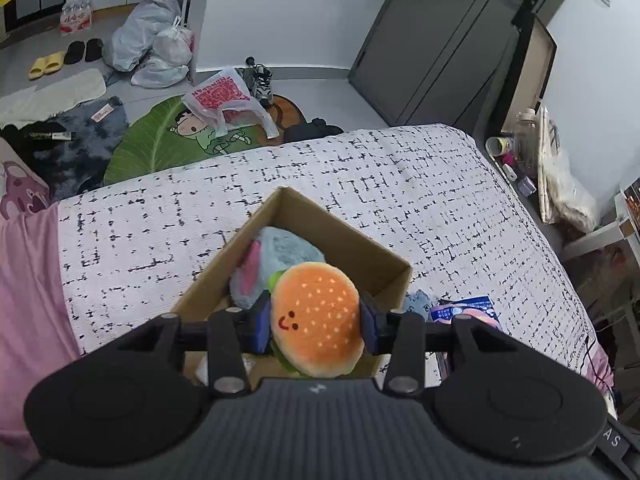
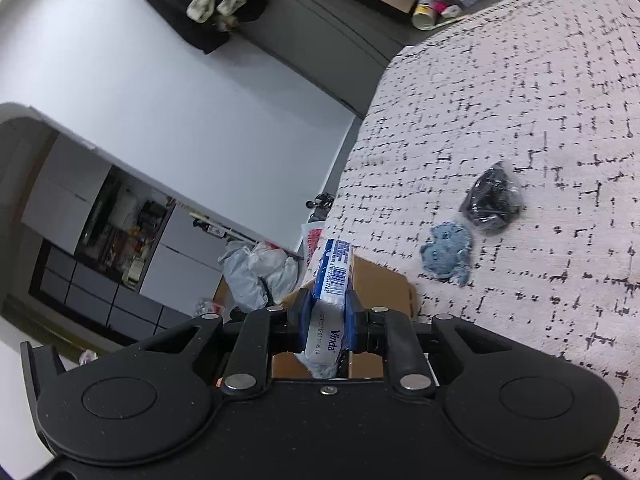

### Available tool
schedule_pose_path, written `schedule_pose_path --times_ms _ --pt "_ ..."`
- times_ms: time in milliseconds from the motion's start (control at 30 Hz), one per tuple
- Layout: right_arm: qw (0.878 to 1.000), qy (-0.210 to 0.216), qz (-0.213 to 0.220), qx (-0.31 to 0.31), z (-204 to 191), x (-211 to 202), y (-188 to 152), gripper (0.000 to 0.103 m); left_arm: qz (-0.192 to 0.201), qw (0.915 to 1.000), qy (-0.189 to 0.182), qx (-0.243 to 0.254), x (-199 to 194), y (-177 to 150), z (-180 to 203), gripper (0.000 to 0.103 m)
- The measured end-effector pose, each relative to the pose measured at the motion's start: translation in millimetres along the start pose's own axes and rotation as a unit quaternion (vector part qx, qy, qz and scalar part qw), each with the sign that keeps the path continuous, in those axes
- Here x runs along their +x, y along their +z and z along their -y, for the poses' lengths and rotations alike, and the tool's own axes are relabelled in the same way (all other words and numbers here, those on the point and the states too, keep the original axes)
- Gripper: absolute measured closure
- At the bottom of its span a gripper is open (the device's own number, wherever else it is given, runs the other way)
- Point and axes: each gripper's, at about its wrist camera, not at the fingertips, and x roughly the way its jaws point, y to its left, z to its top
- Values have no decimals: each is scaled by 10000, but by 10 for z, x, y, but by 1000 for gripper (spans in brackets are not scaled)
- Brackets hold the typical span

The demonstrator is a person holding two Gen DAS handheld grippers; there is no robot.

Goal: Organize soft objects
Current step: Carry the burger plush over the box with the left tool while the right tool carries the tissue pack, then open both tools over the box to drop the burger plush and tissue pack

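My left gripper (image 1: 316,320) is shut on an orange hamburger plush (image 1: 316,316) and holds it over the near part of an open cardboard box (image 1: 340,228) on the bed. A fluffy blue and pink plush (image 1: 276,264) lies inside the box. My right gripper (image 2: 326,320) is shut on a blue and white Vinda tissue pack (image 2: 332,280), held above the box (image 2: 384,284). A small blue knitted toy (image 2: 448,256) and a black item in a clear bag (image 2: 494,200) lie on the bedspread. The blue toy also shows in the left wrist view (image 1: 416,304).
The bed has a white bedspread with black marks (image 1: 400,184) and a pink sheet (image 1: 28,280) at the left. A blue packet (image 1: 464,312) lies right of the box. The floor beyond holds bags (image 1: 156,40), rugs and shoes. Bottles and clutter stand beside the bed (image 1: 516,148).
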Motion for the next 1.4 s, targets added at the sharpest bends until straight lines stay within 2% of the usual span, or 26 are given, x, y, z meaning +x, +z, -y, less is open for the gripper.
schedule_pose_path --times_ms 333,633,700,800,900,1167,1267,1333,1400 --pt "9992 18 -60 -396 -278 64 -128 85 -180 9998 28 -42 84 21 -391 60" --pt "9969 -10 -490 -616 -378 296 -343 85 -223 9997 32 -101 136 67 -520 60" --pt "9958 -75 -703 -582 -368 361 -388 78 -241 9997 29 -94 150 61 -516 60" --pt "9948 -141 -858 -524 -341 400 -409 76 -261 9996 42 -103 179 51 -498 60" --pt "9950 -174 -771 -604 -349 349 -392 68 -288 9995 24 -97 207 38 -460 60" --pt "9965 -352 -508 -565 -199 239 -268 62 -362 9993 92 71 254 18 -245 59" --pt "9966 -455 -473 -490 -115 238 -239 60 -334 9993 -50 150 226 45 -169 51" --pt "9965 -501 -489 -464 -82 247 -238 60 -256 9995 66 178 182 67 -140 36" --pt "9964 -508 -509 -455 -65 251 -244 60 -124 9996 224 133 118 107 -138 28"
